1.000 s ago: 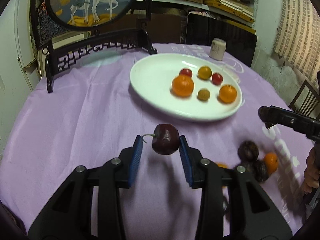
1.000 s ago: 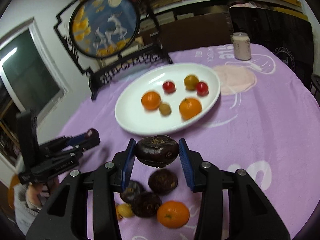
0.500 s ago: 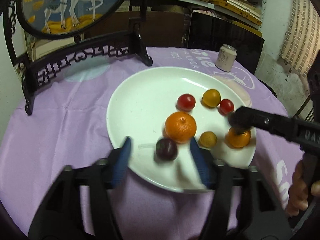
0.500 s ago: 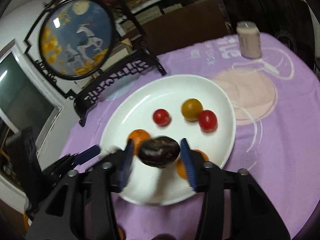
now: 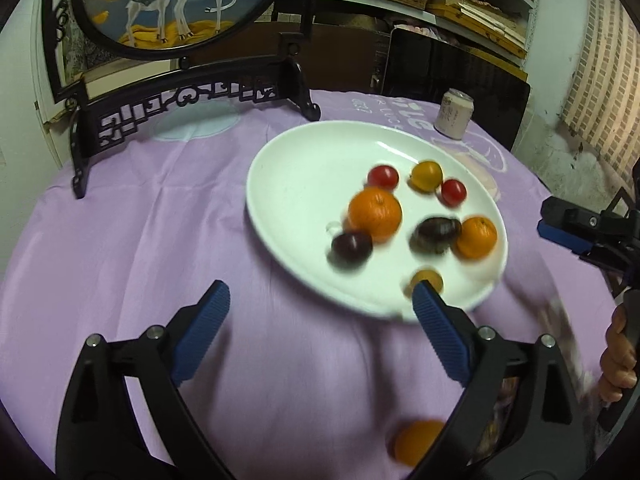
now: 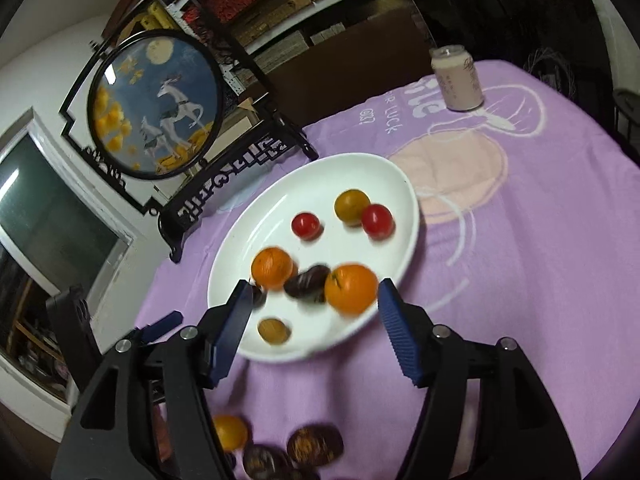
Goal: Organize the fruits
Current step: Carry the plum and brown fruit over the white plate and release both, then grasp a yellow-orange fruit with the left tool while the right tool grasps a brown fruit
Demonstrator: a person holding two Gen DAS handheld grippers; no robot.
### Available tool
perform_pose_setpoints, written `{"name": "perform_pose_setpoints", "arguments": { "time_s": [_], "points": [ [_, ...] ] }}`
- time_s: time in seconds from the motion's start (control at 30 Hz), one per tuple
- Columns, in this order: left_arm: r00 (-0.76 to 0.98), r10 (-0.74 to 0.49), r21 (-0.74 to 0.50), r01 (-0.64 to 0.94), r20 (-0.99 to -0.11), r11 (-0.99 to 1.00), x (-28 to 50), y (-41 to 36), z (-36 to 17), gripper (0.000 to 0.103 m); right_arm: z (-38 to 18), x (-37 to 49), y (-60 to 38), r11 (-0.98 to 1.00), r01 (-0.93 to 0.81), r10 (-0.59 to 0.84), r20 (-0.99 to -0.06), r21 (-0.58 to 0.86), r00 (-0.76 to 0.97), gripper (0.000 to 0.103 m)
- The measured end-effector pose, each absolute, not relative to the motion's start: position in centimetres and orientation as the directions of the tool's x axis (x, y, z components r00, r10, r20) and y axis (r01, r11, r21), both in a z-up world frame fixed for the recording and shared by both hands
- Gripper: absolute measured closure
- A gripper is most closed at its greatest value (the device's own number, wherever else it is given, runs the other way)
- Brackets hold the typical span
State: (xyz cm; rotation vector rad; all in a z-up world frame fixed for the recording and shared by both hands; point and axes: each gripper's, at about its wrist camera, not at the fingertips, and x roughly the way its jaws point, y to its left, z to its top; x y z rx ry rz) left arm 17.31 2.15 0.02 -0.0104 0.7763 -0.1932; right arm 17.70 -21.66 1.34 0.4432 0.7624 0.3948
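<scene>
We see both claws spread apart and empty: left claw [image 5: 320, 312] just short of the white plate [image 5: 288, 184], whose dark cherry [image 5: 351, 246] lies ahead; right claw [image 6: 314, 312] over the plate's near rim.

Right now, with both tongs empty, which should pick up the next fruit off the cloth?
Right, probably. The right tongs are open just above the loose pile: an orange and dark fruits. The left tongs see only one orange.
</scene>
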Motion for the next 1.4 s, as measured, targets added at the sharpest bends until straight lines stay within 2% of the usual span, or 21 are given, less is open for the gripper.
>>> {"name": "perform_pose_setpoints", "arguments": {
  "time_s": [0.07, 0.37, 0.6, 0.67, 0.83, 0.93, 0.97, 1.0, 1.07, 1.13, 1.17, 1.33, 1.4],
  "points": [
    [0.694, -0.184, -0.065, 0.193, -0.696, 0.979, 15.8, 1.9, -0.1, 0.006, 1.3, 16.0, -22.0, 0.845, -0.178, 0.478, -0.56, 0.505, 0.677, 0.028],
    [0.685, -0.169, 0.02, 0.259, -0.709, 0.966, 10.5, 0.7, -1.0, 0.003, 0.9, 11.3, -24.5, 0.833, -0.156, 0.466, -0.521, 0.531, 0.715, 0.028],
    [0.675, -0.168, 0.071, 0.312, -0.719, 0.947, 9.4, -0.9, -1.8, 0.002, 0.4, 11.6, -25.2, 0.822, -0.126, 0.47, -0.536, 0.556, 0.701, 0.028],
    [0.677, -0.125, 0.123, 0.305, -0.725, 0.944, 9.5, -1.5, -2.4, 0.002, 0.1, 11.9, -25.2, 0.818, -0.117, 0.474, -0.545, 0.563, 0.691, 0.028],
    [0.7, -0.072, 0.161, 0.261, -0.71, 0.952, 10.0, -0.2, -2.1, 0.002, 0.0, 11.7, -25.4, 0.824, -0.1, 0.457, -0.548, 0.558, 0.701, 0.028],
    [0.764, 0.08, 0.227, 0.088, -0.64, 0.97, 10.2, 2.9, -0.6, 0.002, 0.0, 11.7, -25.7, 0.818, -0.093, 0.457, -0.543, 0.568, 0.705, 0.028],
    [0.764, 0.109, 0.213, 0.039, -0.636, 0.976, 10.4, 4.1, -0.3, 0.002, 0.0, 11.7, -25.9, 0.811, -0.091, 0.464, -0.54, 0.578, 0.702, 0.028],
    [0.753, 0.081, 0.142, 0.017, -0.654, 0.99, 10.7, 5.8, -0.2, 0.002, -0.1, 11.8, -25.9, 0.806, -0.09, 0.47, -0.54, 0.585, 0.698, 0.028],
    [0.736, -0.024, -0.017, 0.017, -0.676, 1.0, 10.8, 8.1, -0.1, 0.002, -0.2, 11.8, -25.9, 0.799, -0.088, 0.48, -0.542, 0.595, 0.69, 0.028],
    [0.725, -0.086, -0.09, 0.034, -0.683, 0.995, 10.7, 8.5, -0.3, 0.002, -0.3, 11.8, -25.8, 0.8, -0.088, 0.481, -0.547, 0.593, 0.685, 0.028],
    [0.722, -0.095, -0.091, 0.044, -0.686, 0.995, 10.8, 8.3, -0.4, 0.002, -0.3, 11.9, -25.7, 0.804, -0.089, 0.479, -0.55, 0.588, 0.684, 0.028],
    [0.706, 0.008, 0.08, 0.069, -0.708, 0.994, 11.2, 5.7, -2.0, 0.002, -0.2, 11.8, -25.6, 0.806, -0.092, 0.478, -0.549, 0.585, 0.686, 0.028],
    [0.696, -0.003, 0.072, 0.078, -0.718, 0.994, 11.3, 5.6, -2.4, 0.002, -0.2, 11.7, -25.6, 0.807, -0.09, 0.476, -0.552, 0.584, 0.685, 0.028]
  ]
}}
